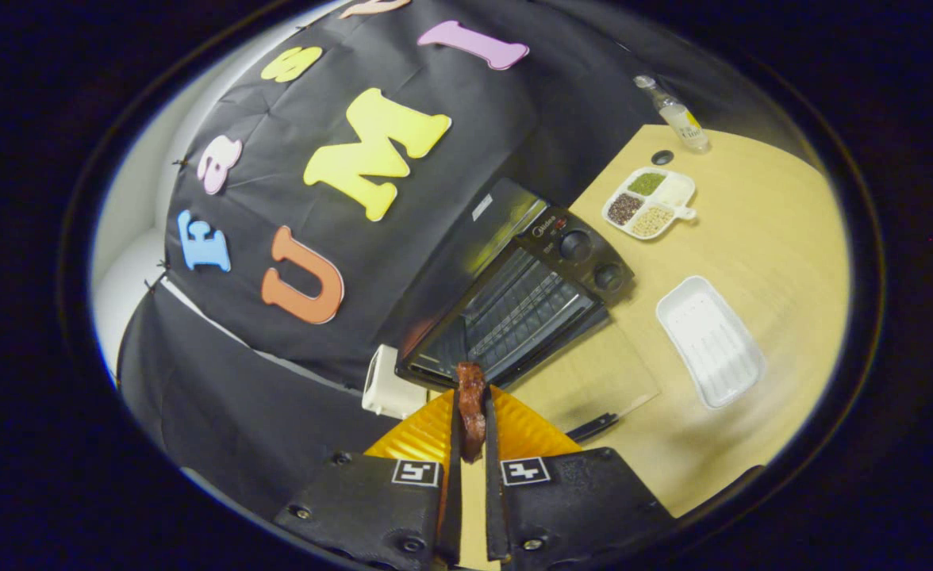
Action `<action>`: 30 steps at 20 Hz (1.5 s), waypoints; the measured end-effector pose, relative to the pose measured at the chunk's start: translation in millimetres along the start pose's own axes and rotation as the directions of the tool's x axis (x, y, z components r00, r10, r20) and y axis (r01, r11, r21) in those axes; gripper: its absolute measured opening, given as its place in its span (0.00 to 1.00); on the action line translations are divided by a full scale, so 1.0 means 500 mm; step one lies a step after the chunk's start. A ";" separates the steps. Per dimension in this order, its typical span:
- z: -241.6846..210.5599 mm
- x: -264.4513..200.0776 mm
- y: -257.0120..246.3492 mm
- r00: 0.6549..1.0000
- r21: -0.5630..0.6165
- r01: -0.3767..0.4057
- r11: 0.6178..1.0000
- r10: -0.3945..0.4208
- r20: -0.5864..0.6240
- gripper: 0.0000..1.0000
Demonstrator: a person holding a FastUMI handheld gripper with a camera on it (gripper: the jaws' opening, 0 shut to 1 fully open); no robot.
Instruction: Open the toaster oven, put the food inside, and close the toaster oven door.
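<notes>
The counter (752, 238) carries a toaster oven (530, 293) standing at its back edge against the booth wall, with the glass door (593, 373) folded down flat toward the gripper and the wire rack exposed inside. The opening step is therefore judged complete; loading the food and closing the door remain. A white tray (708, 341) lies empty on the counter beside the oven, on the side of its control knobs. A divided dish (649, 205) of seasonings sits further back, near the back edge, with a small bottle (677, 115) beyond it. A white appliance (391, 385) stands at the oven's other side. The gripper (473, 412) is closed to a narrow gap, both fingers pressing a dark reddish strip of food (471, 404) held upright between them, just short of the oven opening.
</notes>
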State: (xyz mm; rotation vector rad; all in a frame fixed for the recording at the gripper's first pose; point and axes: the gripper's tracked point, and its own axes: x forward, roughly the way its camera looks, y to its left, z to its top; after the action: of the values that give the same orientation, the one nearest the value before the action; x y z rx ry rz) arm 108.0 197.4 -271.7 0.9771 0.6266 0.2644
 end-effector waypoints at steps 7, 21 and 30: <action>0.011 0.229 -0.042 0.993 0.181 0.047 0.982 -0.065 0.095 0.15; 0.074 0.455 -0.092 0.963 -0.005 0.190 0.982 -0.185 0.195 0.20; 0.057 0.415 -0.106 0.941 -0.297 0.331 0.896 -0.290 0.173 0.83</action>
State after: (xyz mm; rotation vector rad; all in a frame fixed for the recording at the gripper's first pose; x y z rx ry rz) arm 286.5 248.1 -382.2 0.5606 0.5926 0.0170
